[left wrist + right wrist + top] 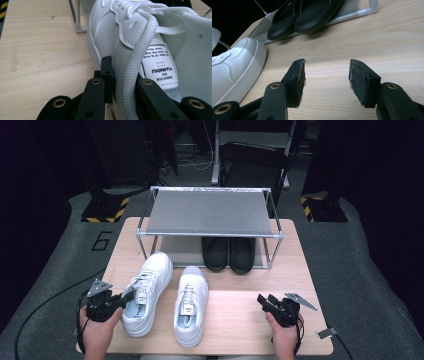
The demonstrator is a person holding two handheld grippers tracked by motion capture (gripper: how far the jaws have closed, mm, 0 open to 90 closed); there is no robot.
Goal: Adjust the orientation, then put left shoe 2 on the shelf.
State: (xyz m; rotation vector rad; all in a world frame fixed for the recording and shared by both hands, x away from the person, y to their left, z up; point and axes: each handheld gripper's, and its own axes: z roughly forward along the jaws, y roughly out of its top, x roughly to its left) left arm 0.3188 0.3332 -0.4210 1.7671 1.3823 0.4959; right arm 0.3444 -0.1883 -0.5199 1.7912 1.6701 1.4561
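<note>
Left gripper [121, 299] is clamped on the heel collar of the left sneaker [148, 290], at 7 o'clock on the table [240, 320], toe aimed at the shoe rack [210, 212] at 12. Right gripper [265, 301] idles at 5 o'clock, jaws released, nothing between them. Looks like the pick-up step; next move needs a clean lift, then toe-first onto a shelf beside the black shoes [229, 254]. Second sneaker [191, 304] waits

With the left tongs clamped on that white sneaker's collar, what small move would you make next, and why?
Probably lift the left white sneaker toward the rack's top shelf: the left tongs grip its collar, the shelf is bare, and black shoes fill the lower tier.
</note>
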